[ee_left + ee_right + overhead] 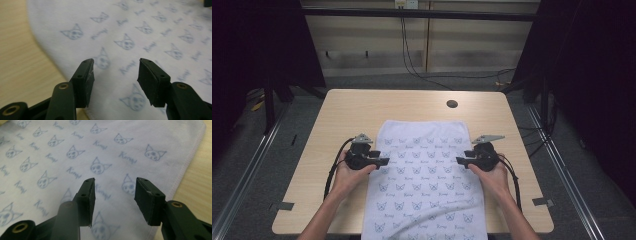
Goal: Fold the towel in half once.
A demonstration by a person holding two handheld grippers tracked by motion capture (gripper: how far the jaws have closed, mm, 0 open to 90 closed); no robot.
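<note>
A white towel (pixel 427 170) printed with small blue cat faces lies flat down the middle of the wooden table (pixel 337 115), its near end hanging over the front edge. My left gripper (pixel 384 161) hovers at the towel's left edge, open, nothing between its jaws. In the left gripper view the towel (pixel 140 35) spreads under the left gripper (pixel 116 72), with bare wood to the left. My right gripper (pixel 459 160) sits at the towel's right edge, also open. The right gripper view shows the right gripper (pixel 115 191) just above the towel (pixel 75 152), near its stitched hem (pixel 186 167).
A dark round hole (pixel 452 104) is set in the table near its far edge. Black cables (pixel 412 60) run across the floor behind the table. Metal rails (pixel 562 165) flank both sides. Bare wood lies left and right of the towel.
</note>
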